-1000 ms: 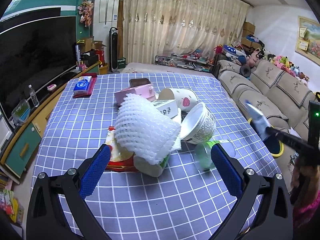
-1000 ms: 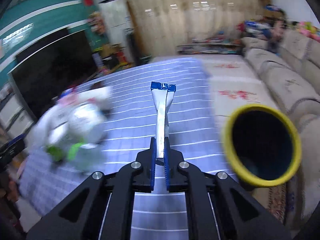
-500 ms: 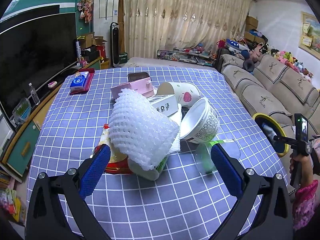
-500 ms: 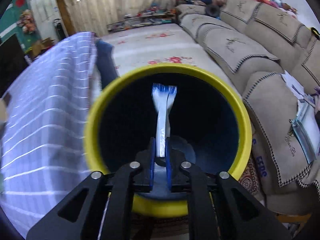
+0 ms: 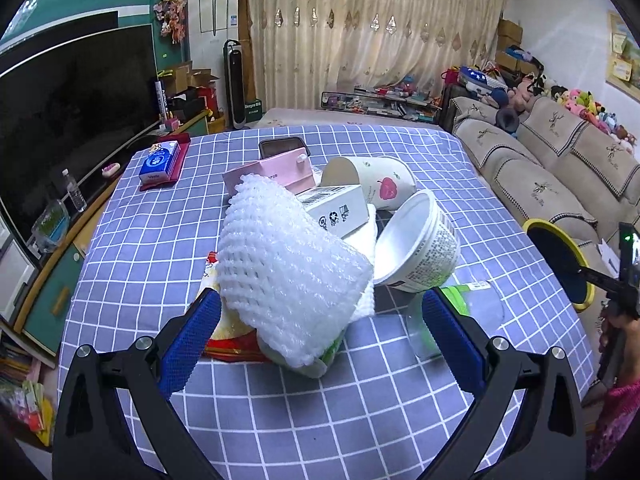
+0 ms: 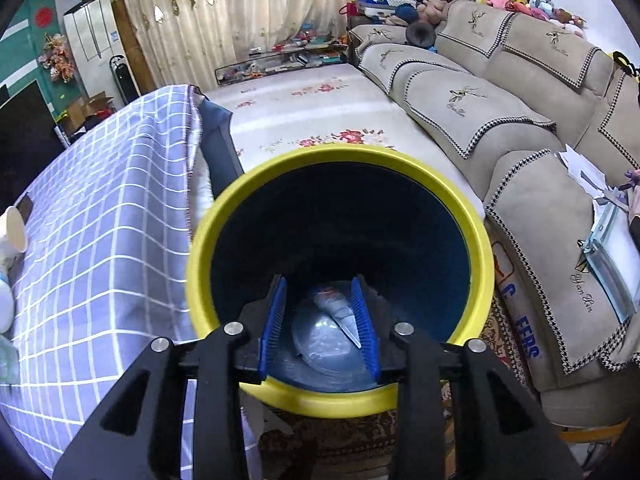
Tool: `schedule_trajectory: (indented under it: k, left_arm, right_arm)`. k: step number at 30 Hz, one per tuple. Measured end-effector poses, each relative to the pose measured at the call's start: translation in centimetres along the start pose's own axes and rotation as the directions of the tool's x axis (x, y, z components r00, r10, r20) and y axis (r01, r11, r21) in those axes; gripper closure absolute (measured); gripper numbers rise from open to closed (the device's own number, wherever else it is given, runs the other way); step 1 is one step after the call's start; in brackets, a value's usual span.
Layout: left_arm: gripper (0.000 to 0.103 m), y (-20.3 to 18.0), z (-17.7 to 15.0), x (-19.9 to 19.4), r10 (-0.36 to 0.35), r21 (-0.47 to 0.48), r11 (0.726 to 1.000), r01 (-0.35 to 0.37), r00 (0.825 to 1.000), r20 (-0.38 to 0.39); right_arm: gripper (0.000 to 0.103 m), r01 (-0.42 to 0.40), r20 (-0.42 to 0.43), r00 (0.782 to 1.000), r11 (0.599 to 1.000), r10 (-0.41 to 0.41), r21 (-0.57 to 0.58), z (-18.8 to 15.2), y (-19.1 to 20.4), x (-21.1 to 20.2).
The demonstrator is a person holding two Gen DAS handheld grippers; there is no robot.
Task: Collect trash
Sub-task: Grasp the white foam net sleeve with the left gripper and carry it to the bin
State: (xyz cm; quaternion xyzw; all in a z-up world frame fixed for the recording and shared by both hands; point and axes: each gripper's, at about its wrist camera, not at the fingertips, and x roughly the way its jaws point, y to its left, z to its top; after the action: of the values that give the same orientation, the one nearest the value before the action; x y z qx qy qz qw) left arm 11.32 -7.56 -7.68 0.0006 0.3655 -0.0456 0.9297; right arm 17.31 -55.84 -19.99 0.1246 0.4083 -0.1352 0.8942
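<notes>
1. The right gripper (image 6: 319, 320) hangs over the mouth of the yellow-rimmed bin (image 6: 200, 248), its jaws parted and holding nothing.
2. A small wrapper (image 6: 338, 312) lies at the bottom of the bin, on a clear plastic lid (image 6: 320, 344).
3. The bin stands on the floor just beside the desk's (image 5: 280, 420) right edge.
4. The left gripper (image 5: 320, 336) is spread wide and empty, above the trash pile at mid-desk: white foam net (image 5: 288, 268), paper cup (image 5: 376, 184), white tub (image 5: 420, 248), small box (image 5: 336, 208).
</notes>
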Motion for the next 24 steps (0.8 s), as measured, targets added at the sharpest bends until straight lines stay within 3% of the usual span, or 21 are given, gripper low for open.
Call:
schedule_trajectory:
  k: [7, 9, 11, 17, 23, 24]
  left_arm:
    - [0.006, 0.5, 0.3, 1.2, 0.024, 0.003, 1.000, -0.024, 1.000, -0.002]
    - [0.014, 0.5, 0.4, 1.4, 0.034, 0.009, 0.999, -0.034, 0.999, 0.005]
    - [0.030, 0.5, 0.6, 1.6, 0.044, 0.016, 0.999, -0.044, 0.999, 0.009]
    - [0.065, 1.7, 0.7, 1.7, 0.033, -0.029, 0.999, -0.033, 0.999, 0.003]
    - [0.088, 3.0, 1.0, -0.8, 0.055, -0.051, 0.997, -0.052, 0.997, 0.049]
    - [0.088, 3.2, 1.2, -1.4, 0.057, -0.057, 0.997, -0.054, 0.996, 0.063]
  right_arm:
    - [0.069, -0.025, -0.001, 1.000, 1.000, 0.025, -0.013, -0.1, 1.0, -0.5]
    - [0.069, -0.027, -0.004, 1.000, 0.999, 0.027, -0.017, -0.2, 1.3, -0.4]
    - [0.069, -0.034, -0.006, 0.999, 0.999, 0.034, -0.017, -0.2, 1.5, -0.5]
    - [0.069, -0.048, -0.005, 0.999, 0.998, 0.048, -0.027, -0.3, 2.1, -0.8]
    - [0.069, -0.062, 0.005, 0.998, 0.998, 0.062, -0.032, 0.0, 2.5, -1.3]
    - [0.069, -0.066, 0.009, 0.998, 0.997, 0.066, -0.032, 0.0, 2.7, -1.5]
